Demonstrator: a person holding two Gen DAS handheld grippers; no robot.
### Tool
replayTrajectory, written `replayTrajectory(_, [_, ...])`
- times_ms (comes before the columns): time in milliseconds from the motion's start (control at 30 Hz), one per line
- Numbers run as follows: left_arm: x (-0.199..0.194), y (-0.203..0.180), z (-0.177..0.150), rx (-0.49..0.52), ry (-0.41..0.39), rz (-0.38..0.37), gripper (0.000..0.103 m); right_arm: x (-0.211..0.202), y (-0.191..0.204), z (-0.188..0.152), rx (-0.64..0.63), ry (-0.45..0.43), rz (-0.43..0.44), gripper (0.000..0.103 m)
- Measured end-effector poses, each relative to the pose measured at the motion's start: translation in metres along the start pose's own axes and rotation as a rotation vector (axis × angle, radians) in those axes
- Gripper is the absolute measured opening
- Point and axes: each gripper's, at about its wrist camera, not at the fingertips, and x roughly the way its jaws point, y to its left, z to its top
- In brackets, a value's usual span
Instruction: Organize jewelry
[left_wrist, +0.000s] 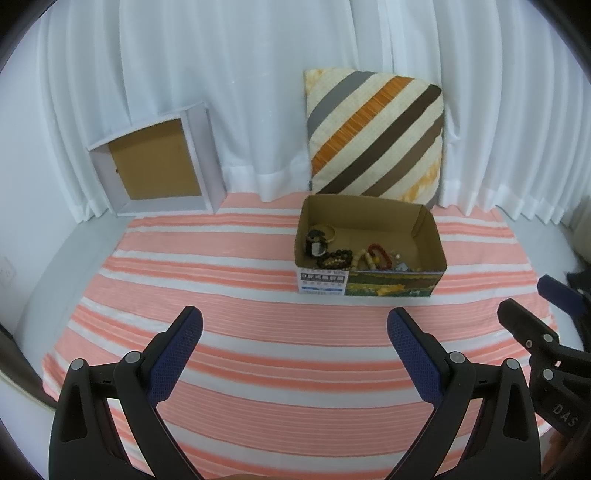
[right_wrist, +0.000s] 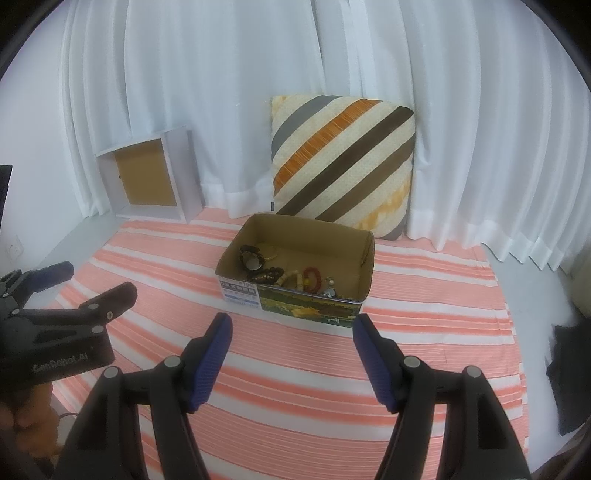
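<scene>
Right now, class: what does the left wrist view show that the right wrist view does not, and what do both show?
Only the left wrist view: the right gripper seen from the side. Only the right wrist view: the left gripper, a wall socket and a hand. Both: the cardboard box of jewelry, striped pillow, white tray, striped cloth, curtains.

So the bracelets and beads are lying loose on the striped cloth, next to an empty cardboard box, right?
Not quite. The bracelets and beads lie inside the cardboard box, which stands on the striped cloth. So the box is not empty; the right wrist view shows this.
</scene>
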Motion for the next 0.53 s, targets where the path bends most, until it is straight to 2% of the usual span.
replayTrajectory(533, [0.004,-0.0004,0.0025,-0.005,0.0,-0.005,0.1,0.0008,-0.0071,-0.0001,0.002,0.006,0.001,0.069])
